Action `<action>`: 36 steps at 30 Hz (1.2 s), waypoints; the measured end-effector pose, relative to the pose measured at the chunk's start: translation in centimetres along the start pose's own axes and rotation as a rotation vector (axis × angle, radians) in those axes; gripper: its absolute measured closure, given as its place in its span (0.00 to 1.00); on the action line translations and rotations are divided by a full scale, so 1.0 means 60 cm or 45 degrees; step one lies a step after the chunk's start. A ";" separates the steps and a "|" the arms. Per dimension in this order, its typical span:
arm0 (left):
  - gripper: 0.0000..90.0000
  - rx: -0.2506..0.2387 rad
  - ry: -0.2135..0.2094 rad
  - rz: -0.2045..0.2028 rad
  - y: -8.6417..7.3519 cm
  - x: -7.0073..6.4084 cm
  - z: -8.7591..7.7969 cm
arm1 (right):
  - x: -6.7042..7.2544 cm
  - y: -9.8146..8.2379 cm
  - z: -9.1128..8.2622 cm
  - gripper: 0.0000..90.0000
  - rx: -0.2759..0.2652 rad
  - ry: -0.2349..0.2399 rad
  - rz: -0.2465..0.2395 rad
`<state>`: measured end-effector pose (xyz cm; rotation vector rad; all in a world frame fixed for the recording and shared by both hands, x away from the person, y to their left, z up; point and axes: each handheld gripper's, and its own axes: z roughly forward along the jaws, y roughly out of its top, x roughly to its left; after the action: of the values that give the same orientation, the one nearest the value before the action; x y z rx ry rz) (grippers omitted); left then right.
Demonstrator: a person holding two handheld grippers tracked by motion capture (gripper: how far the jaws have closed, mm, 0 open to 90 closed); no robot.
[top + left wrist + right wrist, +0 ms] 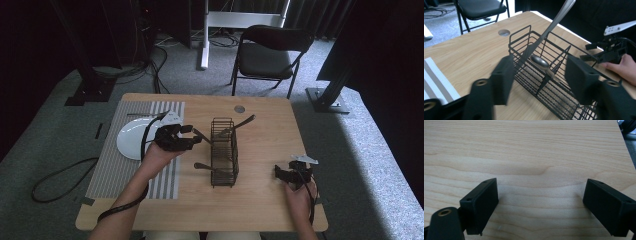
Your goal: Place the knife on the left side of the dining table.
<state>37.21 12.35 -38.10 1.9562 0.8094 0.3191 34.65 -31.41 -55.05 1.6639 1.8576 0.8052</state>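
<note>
While the left tool (199,135) hangs just beside the black wire cutlery basket (224,152), its jaws stand partly apart with nothing between them; in the left gripper view the basket rim simply shows through the gap. A spoon (539,61) lies inside the basket, bowl up against a divider, and a second metal utensil (554,21) leans out over the far rim, handle in the air. Another handle (202,166) pokes out of the basket's near left side. The basket stands in the middle of the tabletop (265,200), with a white plate (131,140) on a striped placemat (107,170) to its left.

The right tool (278,171) rests low near the tabletop's right edge, jaws wide, holding nothing.

It looks to me like cutlery is being sorted into the basket. To do it well, I'd keep the left tool clear of the wire rim when pulling away, so the light basket isn't dragged or tipped, and steady it with the right if needed.
</note>
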 end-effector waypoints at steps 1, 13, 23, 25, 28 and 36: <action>0.56 -0.008 0.000 -0.012 0.000 0.000 0.000 | 0.000 0.000 0.000 0.13 0.000 0.000 0.000; 0.81 -0.013 -0.015 -0.054 -0.005 -0.004 0.003 | 0.000 0.000 0.000 0.13 0.000 -0.001 0.001; 0.92 -0.087 -0.156 -0.047 0.008 -0.026 0.006 | 0.000 0.000 0.000 0.14 -0.001 -0.001 0.002; 0.92 -0.105 -0.150 -0.027 0.013 -0.033 0.011 | 0.000 0.000 0.000 0.14 0.001 -0.001 0.002; 0.92 -0.132 -0.153 0.001 0.019 -0.040 0.018 | 0.000 0.000 0.000 0.14 -0.001 -0.002 -0.002; 0.93 -0.197 -0.161 0.047 0.032 -0.049 0.040 | 0.000 0.000 0.000 0.14 0.000 -0.002 0.000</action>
<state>37.04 8.16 -37.31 1.8284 0.6482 0.2689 34.62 -31.42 -55.04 1.6639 1.8568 0.8041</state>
